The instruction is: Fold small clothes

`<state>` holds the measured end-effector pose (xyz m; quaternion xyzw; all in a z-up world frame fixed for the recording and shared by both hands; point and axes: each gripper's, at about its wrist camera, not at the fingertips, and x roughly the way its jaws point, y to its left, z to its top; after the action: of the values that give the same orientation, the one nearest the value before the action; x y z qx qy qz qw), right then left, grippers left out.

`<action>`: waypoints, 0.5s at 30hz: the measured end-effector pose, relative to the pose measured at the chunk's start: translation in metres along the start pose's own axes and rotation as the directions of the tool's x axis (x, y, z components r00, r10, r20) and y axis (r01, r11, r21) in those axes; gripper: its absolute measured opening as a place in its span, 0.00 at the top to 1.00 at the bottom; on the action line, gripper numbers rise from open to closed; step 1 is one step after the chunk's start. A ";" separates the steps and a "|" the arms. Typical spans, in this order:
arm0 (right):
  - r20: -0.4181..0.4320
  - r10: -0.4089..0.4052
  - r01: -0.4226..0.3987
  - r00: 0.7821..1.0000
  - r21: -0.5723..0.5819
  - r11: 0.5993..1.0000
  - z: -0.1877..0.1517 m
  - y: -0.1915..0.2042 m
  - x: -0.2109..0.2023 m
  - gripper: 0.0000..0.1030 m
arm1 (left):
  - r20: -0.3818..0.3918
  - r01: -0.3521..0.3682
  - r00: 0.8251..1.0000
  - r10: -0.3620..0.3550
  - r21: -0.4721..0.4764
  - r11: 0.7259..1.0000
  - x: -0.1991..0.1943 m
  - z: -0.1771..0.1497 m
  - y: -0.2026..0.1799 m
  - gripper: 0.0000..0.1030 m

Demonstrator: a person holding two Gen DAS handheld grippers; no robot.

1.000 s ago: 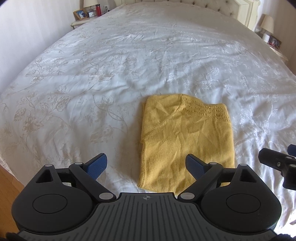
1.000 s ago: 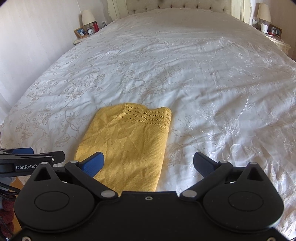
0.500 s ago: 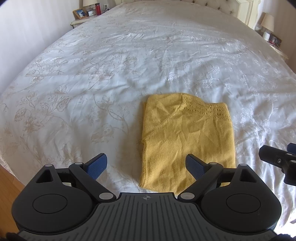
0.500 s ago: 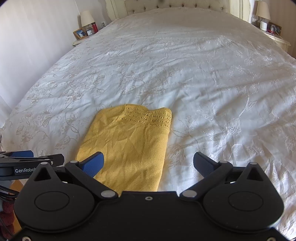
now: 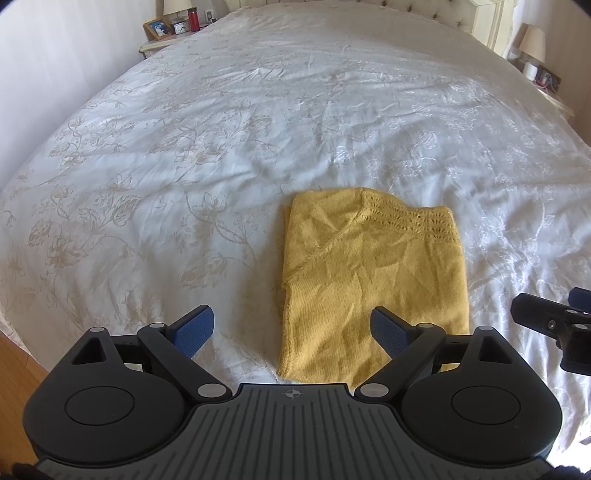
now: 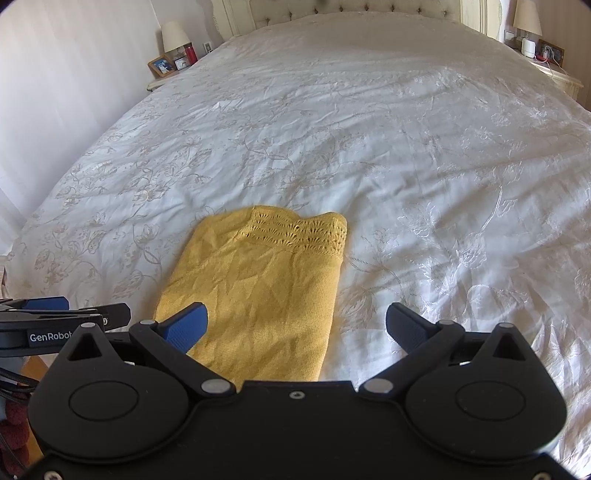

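A yellow knitted top [image 5: 373, 284] lies folded into a narrow rectangle on the white bedspread, its lace neckline at the far end. It also shows in the right wrist view [image 6: 258, 291]. My left gripper [image 5: 291, 330] is open and empty, held above the garment's near left edge. My right gripper [image 6: 295, 326] is open and empty, above the garment's near right edge. The right gripper's fingers [image 5: 546, 321] show at the right edge of the left wrist view. The left gripper's fingers [image 6: 66, 317] show at the left of the right wrist view.
The white embroidered bedspread [image 5: 258, 129] covers a wide bed with a tufted headboard [image 6: 351, 11]. Nightstands with lamps stand at the far left [image 6: 173, 66] and the far right [image 6: 535, 51]. Wooden floor [image 5: 14, 362] shows past the near left bed edge.
Both grippers have drawn back and risen slightly, so the top sits a little farther and lower in view. The garment has not moved. Both grippers stay open.
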<state>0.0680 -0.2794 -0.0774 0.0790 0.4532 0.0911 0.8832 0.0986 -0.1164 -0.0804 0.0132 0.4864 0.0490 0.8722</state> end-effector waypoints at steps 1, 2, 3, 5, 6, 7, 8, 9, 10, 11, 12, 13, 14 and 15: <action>0.000 0.000 0.000 1.000 0.000 1.000 0.000 0.000 0.000 0.01 | -0.002 0.001 1.000 -0.001 0.000 1.000 0.000 0.000 0.000 0.10; 0.001 0.000 0.000 1.000 0.000 1.000 0.000 0.000 0.000 0.01 | -0.003 0.002 1.000 -0.002 -0.001 1.000 0.001 0.000 0.000 0.10; 0.000 0.001 -0.001 1.000 0.000 1.000 0.000 -0.001 0.000 0.01 | -0.004 0.003 1.000 -0.003 -0.001 1.000 0.001 0.000 0.000 0.10; 0.000 0.001 -0.001 1.000 -0.001 1.000 0.000 -0.002 0.000 0.01 | -0.006 0.005 1.000 -0.005 -0.001 1.000 0.001 0.000 0.001 0.10; 0.000 0.002 -0.002 1.000 0.001 1.000 0.000 -0.002 0.001 0.01 | -0.006 0.005 1.000 -0.005 -0.002 1.000 0.001 0.000 0.001 0.10; -0.001 0.002 -0.002 1.000 0.001 1.000 0.000 -0.002 0.001 0.01 | -0.006 0.005 1.000 -0.005 -0.001 1.000 0.001 0.000 0.001 0.10; -0.001 0.002 -0.002 1.000 0.000 1.000 0.000 -0.002 0.001 0.01 | -0.005 0.005 1.000 -0.005 -0.001 1.000 0.001 -0.001 0.001 0.10; -0.001 0.002 -0.002 1.000 0.000 1.000 0.000 -0.002 0.001 0.01 | -0.006 0.004 1.000 -0.004 -0.002 1.000 0.001 -0.001 0.001 0.10; -0.001 0.003 -0.003 1.000 0.000 1.000 0.000 -0.003 0.001 0.01 | -0.006 0.006 1.000 -0.006 -0.002 1.000 0.001 -0.001 0.001 0.10; -0.001 0.003 -0.003 1.000 0.000 1.000 0.000 -0.002 0.001 0.01 | -0.006 0.006 1.000 -0.006 -0.003 1.000 0.001 -0.001 0.001 0.10; -0.001 0.004 -0.004 1.000 0.000 1.000 0.000 -0.001 0.002 0.01 | -0.006 0.006 1.000 -0.006 -0.004 1.000 0.001 -0.001 0.001 0.10; 0.000 0.003 -0.003 1.000 0.003 1.000 -0.002 0.000 0.002 0.01 | -0.006 0.006 1.000 -0.006 -0.003 1.000 0.001 -0.001 0.001 0.10; -0.001 0.003 -0.003 1.000 0.005 1.000 -0.002 0.001 0.002 0.01 | -0.006 0.006 1.000 -0.006 -0.003 1.000 0.001 -0.001 0.001 0.10; -0.001 0.003 -0.003 1.000 0.007 1.000 -0.003 0.002 0.003 0.01 | -0.006 0.007 1.000 -0.007 -0.003 1.000 0.001 -0.001 0.001 0.10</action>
<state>0.0670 -0.2771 -0.0808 0.0826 0.4539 0.0911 0.8825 0.0983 -0.1151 -0.0822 0.0101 0.4891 0.0467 0.8709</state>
